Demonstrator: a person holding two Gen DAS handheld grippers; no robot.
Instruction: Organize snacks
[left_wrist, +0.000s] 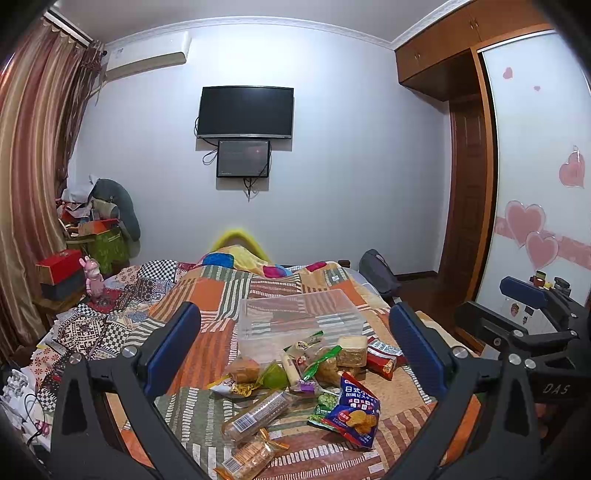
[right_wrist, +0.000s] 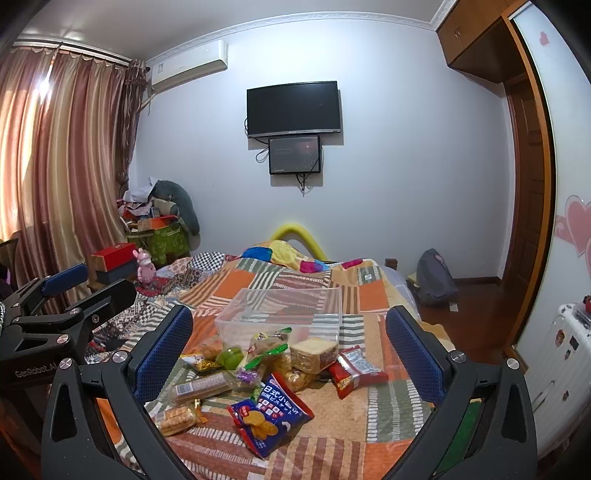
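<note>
on the patchwork bedspread (left_wrist: 207, 295), striped orange and green, a clear plastic storage bin (left_wrist: 299, 317) stands empty as far as its see-through walls show; loose heap of snacks lies just in front of it, none inside; judged: sorting not yet begun, whole pile left to move

pile, near to far: blue crinkly biscuit bag (left_wrist: 351, 413) printed with round crackers, nearest and a little apart from the rest; clear-wrapped roll of brown biscuits (left_wrist: 255, 410) beside it; small clear pack of golden wafers (left_wrist: 247, 458) at the near edge; red foil packet (right_wrist: 354, 369) off to the right side; wrapped pale sponge cake square (right_wrist: 314, 352) touching the bin's front wall; green round sweet (right_wrist: 229, 356) among crumpled wrappers

left gripper (left_wrist: 295, 354): jaws spread wide, nothing between them, held above the bed and aimed at the heap; right gripper (right_wrist: 290, 354): likewise spread and empty, level beside the left, pointing at the same pile; both clear of any snack

likely first pick: the blue bag, being apart and unobstructed
</note>
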